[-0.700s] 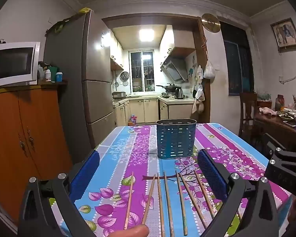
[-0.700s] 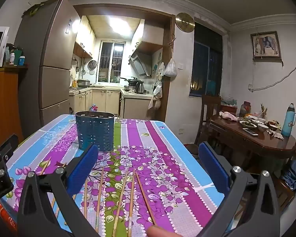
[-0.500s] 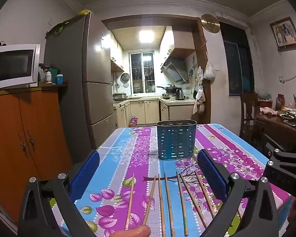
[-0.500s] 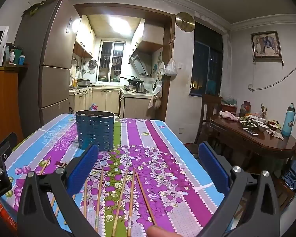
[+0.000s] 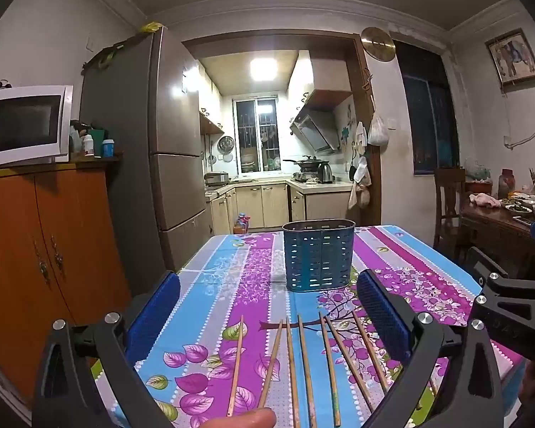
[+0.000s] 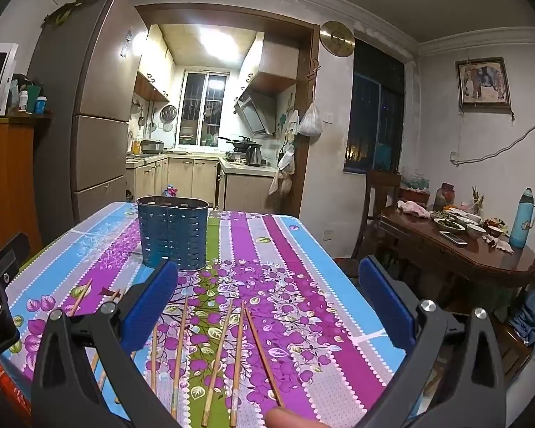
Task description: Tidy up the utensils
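Several wooden chopsticks [image 5: 303,360] lie side by side on the flowered tablecloth [image 5: 232,285], pointing toward a blue slotted utensil holder [image 5: 317,255] that stands upright farther back. My left gripper [image 5: 267,306] hovers open above the chopsticks, nothing between its blue pads. In the right wrist view the same chopsticks [image 6: 214,349] lie below my right gripper [image 6: 267,294], also open and holding nothing. The holder [image 6: 173,233] stands behind its left finger. A fingertip [image 6: 285,417] shows at the bottom edge.
A brown cabinet [image 5: 42,256] with a microwave [image 5: 25,125] and a tall fridge [image 5: 153,164] stand left of the table. A wooden dining table [image 6: 456,246] with bowls, a bottle and chairs stands to the right. A kitchen doorway lies behind.
Both views have shifted only slightly; the holder sits a little lower in the left wrist view. The chopsticks and holder have not moved. Both grippers stay open.
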Demonstrator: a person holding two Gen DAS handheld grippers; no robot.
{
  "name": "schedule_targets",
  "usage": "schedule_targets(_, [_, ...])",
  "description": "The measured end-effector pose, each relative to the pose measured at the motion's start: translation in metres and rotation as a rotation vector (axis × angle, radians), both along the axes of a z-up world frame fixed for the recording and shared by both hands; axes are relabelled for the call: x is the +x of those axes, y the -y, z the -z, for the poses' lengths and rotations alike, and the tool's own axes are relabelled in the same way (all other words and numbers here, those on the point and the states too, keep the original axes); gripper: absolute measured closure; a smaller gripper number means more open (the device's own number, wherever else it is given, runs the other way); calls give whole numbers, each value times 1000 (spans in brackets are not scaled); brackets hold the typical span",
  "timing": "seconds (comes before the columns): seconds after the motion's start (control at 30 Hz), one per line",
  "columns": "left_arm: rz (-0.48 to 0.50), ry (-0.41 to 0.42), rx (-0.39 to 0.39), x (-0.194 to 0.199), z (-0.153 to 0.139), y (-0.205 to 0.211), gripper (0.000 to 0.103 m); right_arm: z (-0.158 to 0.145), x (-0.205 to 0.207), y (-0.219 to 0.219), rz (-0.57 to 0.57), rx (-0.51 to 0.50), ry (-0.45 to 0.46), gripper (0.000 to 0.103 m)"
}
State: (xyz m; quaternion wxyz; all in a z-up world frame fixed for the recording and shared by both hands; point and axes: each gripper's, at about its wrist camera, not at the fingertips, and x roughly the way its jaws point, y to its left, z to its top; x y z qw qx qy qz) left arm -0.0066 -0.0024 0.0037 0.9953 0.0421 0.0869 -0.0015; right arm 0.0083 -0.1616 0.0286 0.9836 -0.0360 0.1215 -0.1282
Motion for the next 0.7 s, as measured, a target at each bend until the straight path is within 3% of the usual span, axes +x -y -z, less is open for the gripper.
schedule_targets(0.43, [-10, -16, 13, 7, 1, -1, 4, 9, 12, -2, 0, -4, -25, 5])
schedule_targets(0.7, [-23, 9, -39, 17, 18, -20, 4, 13, 21, 1, 17, -22, -40, 5])
